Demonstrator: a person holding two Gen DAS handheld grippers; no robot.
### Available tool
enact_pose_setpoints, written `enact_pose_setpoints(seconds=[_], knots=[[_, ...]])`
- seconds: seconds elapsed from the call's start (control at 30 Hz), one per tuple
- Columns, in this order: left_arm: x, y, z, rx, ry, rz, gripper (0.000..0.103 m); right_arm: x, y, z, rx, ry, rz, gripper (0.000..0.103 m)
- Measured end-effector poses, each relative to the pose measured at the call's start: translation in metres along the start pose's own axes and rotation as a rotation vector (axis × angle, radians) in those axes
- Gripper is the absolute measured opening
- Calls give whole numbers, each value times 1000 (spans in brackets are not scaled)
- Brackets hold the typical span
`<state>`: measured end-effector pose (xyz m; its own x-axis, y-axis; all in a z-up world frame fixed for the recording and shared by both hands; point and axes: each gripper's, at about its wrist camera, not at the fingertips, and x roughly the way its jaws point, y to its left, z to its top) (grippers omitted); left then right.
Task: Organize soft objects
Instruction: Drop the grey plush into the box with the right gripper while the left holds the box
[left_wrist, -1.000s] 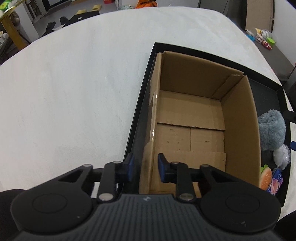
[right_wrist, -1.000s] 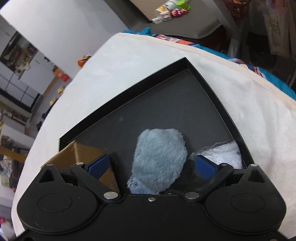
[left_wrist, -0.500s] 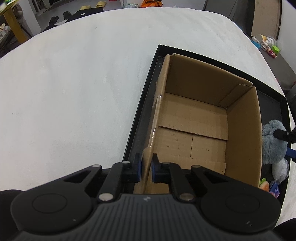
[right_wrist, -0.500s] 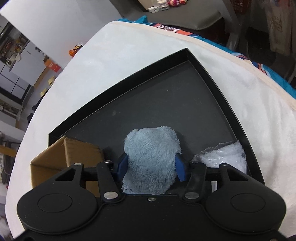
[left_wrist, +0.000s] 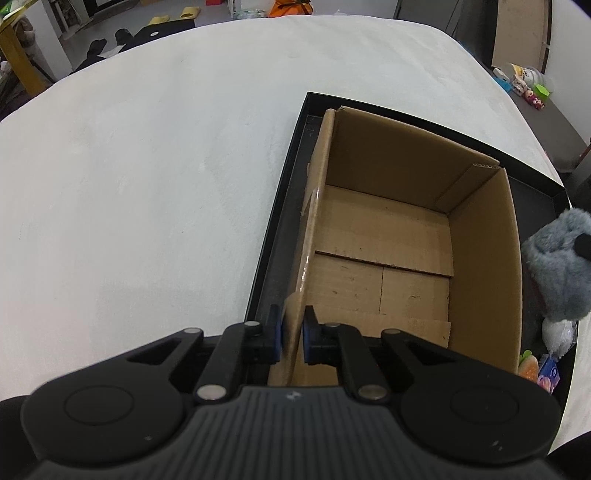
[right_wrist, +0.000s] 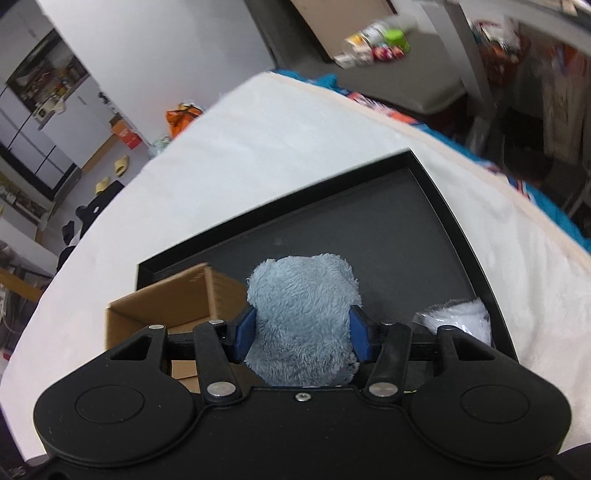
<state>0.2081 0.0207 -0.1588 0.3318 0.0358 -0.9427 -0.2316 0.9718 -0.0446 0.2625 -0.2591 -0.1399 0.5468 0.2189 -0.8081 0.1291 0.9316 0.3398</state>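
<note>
Your left gripper (left_wrist: 291, 334) was clamped on the near corner of the cardboard box's (left_wrist: 406, 236) left wall, likely to steady it for loading. Your right gripper (right_wrist: 302, 334) was squeezed onto the grey-blue plush (right_wrist: 301, 321), held clear above the black tray (right_wrist: 458, 225), with the box at about 9 o'clock. The plush's lower part was hidden behind the gripper body. In the left view, small toys (left_wrist: 543, 369) at 4 o'clock beyond the box were cut off and hard to identify.
</note>
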Motion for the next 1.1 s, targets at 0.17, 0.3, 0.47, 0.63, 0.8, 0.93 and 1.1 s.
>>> enact_pose_setpoints(seconds=[0.17,0.3,0.47,0.63,0.8,0.93,1.1], knots=[[-1,-1,0,6,-2,2,10,-19,23,-2,-66,-48,7,52],[-1,0,0,9,3,2,10,-27,39,-4,-123,-72,17,52],[-2,-4,0,21,1,12,10,-30,55,-9,-172,-86,25,52],[-1,-3,0,18,0,2,10,-29,70,-13,-211,-88,40,52],[1,3,-2,9,0,-20,10,-25,86,-17,-273,-78,71,52],[1,8,-2,-12,2,-36,10,-20,101,-21,-334,-56,112,53],[1,12,-4,-34,-5,-49,11,-11,121,-26,-407,-25,136,53]])
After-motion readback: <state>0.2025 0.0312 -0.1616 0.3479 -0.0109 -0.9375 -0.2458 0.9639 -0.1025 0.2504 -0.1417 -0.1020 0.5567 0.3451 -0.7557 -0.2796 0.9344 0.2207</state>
